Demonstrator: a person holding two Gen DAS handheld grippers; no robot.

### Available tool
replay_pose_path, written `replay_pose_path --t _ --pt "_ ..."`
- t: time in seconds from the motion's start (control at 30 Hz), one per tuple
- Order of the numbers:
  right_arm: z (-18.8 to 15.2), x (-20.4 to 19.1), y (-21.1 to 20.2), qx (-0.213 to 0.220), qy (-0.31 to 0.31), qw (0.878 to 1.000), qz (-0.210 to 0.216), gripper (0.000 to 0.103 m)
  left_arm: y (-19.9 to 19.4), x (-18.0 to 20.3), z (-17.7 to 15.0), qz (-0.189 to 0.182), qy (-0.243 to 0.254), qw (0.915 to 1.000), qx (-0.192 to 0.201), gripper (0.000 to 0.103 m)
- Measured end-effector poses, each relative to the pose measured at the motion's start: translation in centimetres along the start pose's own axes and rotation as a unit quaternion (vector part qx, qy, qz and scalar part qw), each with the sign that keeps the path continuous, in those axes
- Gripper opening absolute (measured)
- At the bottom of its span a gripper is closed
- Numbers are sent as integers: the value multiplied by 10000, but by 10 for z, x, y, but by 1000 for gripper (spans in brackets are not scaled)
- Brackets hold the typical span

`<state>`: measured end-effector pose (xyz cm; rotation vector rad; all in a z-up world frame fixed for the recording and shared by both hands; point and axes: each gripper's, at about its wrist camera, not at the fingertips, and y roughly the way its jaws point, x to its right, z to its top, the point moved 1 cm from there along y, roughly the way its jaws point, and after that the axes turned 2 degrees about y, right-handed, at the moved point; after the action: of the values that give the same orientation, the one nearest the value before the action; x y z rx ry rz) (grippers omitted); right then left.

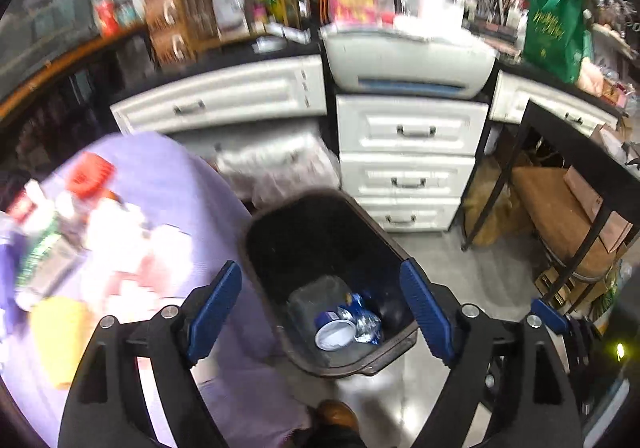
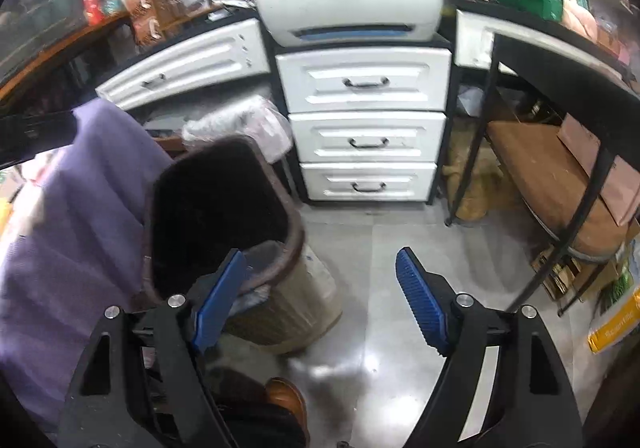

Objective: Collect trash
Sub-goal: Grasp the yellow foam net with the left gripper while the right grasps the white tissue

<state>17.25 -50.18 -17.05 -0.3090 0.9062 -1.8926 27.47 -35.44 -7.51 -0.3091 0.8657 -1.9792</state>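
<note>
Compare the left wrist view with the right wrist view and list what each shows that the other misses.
Left wrist only: the trash inside the bin, a white lid and crumpled foil wrappers, plus blurred items on the purple cloth.

Right wrist only: the bin's ribbed outer wall and a yellow package on the floor.

Both: the open left gripper and right gripper, the white drawers, the green bag.

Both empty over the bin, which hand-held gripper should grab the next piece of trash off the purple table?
Left, probably. The left hand-held gripper is open with the littered purple table right beside it; the right hand-held gripper, also open, sees mostly floor and the bin.
</note>
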Motion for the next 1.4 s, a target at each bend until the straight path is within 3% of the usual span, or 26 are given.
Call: replay_pose_path --t 0.03,0.17,0.47,0.6,0.8,0.97,1.2,1.4 --pt "3 -6 -5 52 -60 9999 82 82 -11 -6 -4 72 21 9999 152 88" --pt "12 -26 -20 195 -181 9988 421 83 -43 -44 -23 643 -30 9971 417 89" --pt "23 -92 -39 236 -736 9900 1180 86 -45 -142 -58 1573 -586 9857 -150 89" --pt "28 -118 -45 238 -943 9846 1450 86 -37 -174 -69 1616 -975 9814 -361 87" --pt "31 -147 -57 267 -1198 9769 1749 87 -23 -192 -76 1229 -1445 9799 -618 83" --pt "29 -155 -60 307 -1328 9747 1769 87 -14 -203 -82 1145 -1725 9758 -698 70" --pt "31 -180 -56 227 -1518 9655 2103 87 -25 -212 -89 1108 -1964 9729 -503 10" --pt "42 -230 -44 101 -1895 9471 2589 87 -41 -209 -95 1060 -2043 9728 -268 10"
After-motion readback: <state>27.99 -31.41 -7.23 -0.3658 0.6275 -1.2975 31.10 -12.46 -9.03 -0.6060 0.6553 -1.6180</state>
